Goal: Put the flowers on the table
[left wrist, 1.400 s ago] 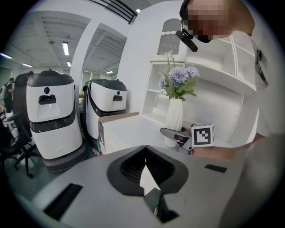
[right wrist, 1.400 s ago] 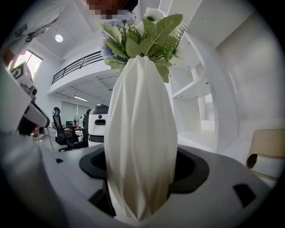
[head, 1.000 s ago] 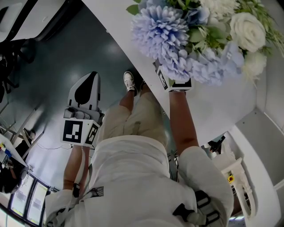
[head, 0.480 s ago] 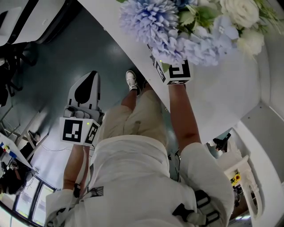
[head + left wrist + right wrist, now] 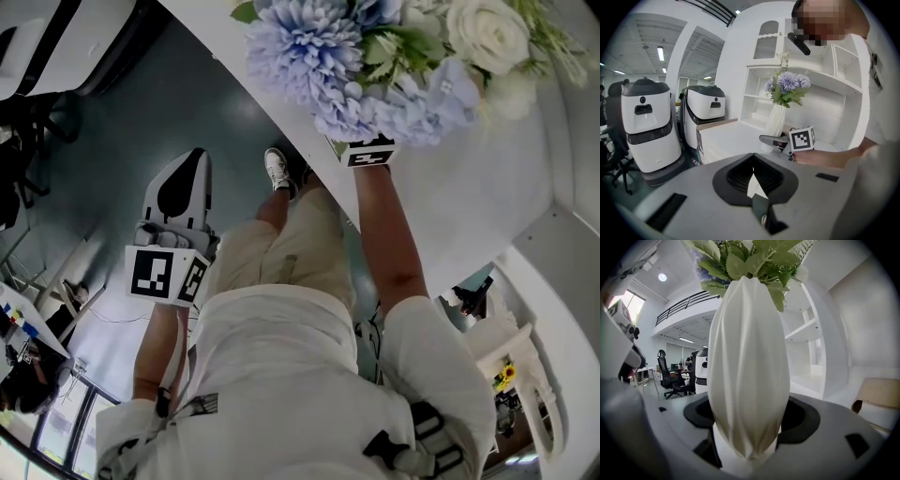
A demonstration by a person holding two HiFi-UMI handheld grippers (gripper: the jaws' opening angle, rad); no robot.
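A white ribbed vase [image 5: 749,366] fills the right gripper view, and my right gripper [image 5: 747,448] is shut on its lower body. Green leaves [image 5: 750,258] spill over its rim. From the left gripper view the same vase [image 5: 777,125] leans slightly by the white shelving, with blue and white flowers [image 5: 786,86] on top and the right gripper [image 5: 777,140] clamped low on it. In the head view the blue blooms [image 5: 319,52] hide most of the right gripper's marker cube [image 5: 368,153]. My left gripper [image 5: 175,211] hangs at the person's left side, jaws together and empty.
White shelving [image 5: 829,75] stands behind the vase, with a white surface [image 5: 459,216] below it. Two white-and-black machines [image 5: 647,126] [image 5: 705,105] and a white box-like counter [image 5: 723,137] stand at left. Office chairs [image 5: 670,376] are far off. The person's shoe [image 5: 275,169] rests on the dark floor.
The right gripper has carried the vase a little farther off and higher; in the head view the flowers slid over the marker cube. The left gripper has barely moved.
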